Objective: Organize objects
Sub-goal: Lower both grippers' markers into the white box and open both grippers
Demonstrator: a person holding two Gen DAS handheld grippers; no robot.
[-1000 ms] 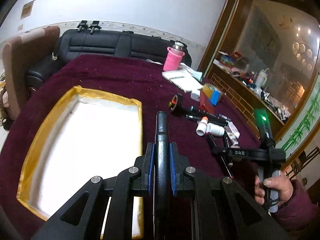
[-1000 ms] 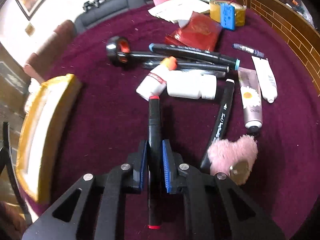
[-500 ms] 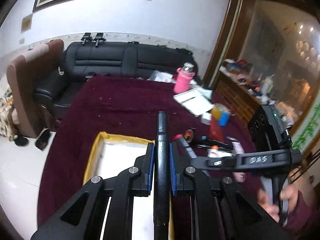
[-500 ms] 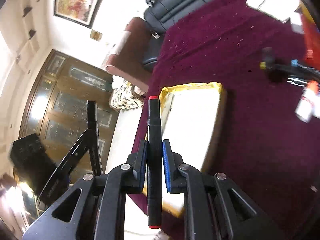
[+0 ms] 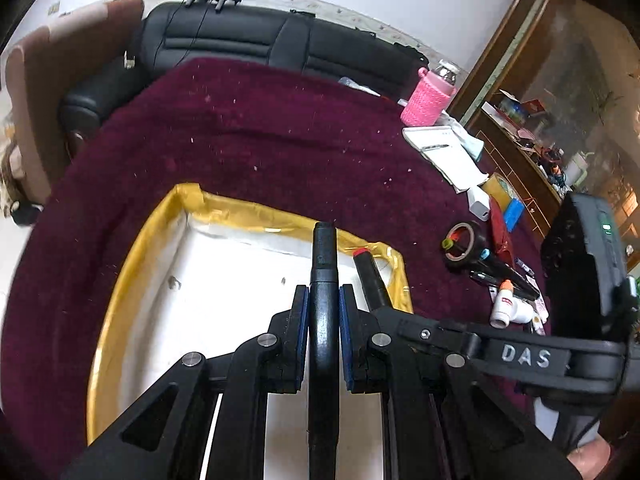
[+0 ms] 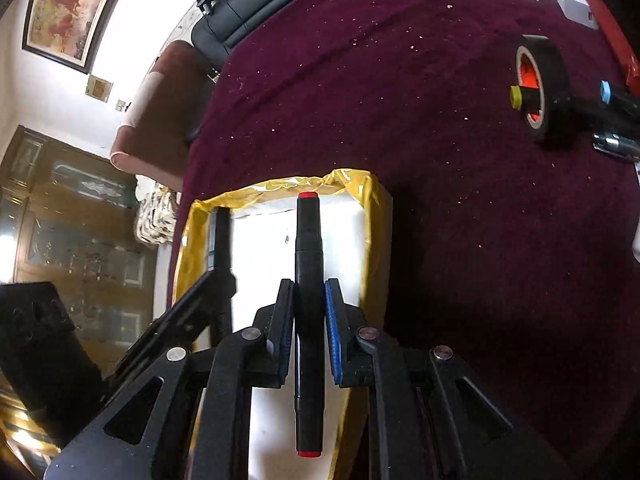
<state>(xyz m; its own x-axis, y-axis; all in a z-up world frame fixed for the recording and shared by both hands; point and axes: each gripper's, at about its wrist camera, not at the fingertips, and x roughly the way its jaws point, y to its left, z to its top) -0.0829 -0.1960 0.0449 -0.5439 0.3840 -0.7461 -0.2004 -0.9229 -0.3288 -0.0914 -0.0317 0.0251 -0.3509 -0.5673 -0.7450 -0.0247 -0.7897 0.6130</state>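
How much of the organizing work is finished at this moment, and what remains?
Done: nothing lies in the white tray yet. In hand: the left gripper clamps a black pen and the right gripper a red-capped marker, both over the tray. Left: the tape roll, markers and bottles on the cloth.

Far behind the maroon table [image 5: 280, 128]: black leather sofa [image 5: 248, 44], brown armchair [image 5: 48, 80] to its left. Framed painting [image 6: 68, 8] on the white wall. Dark wooden glass-fronted cabinet [image 6: 72, 232] at left, cluttered wooden shelf [image 5: 532, 140] at far right.
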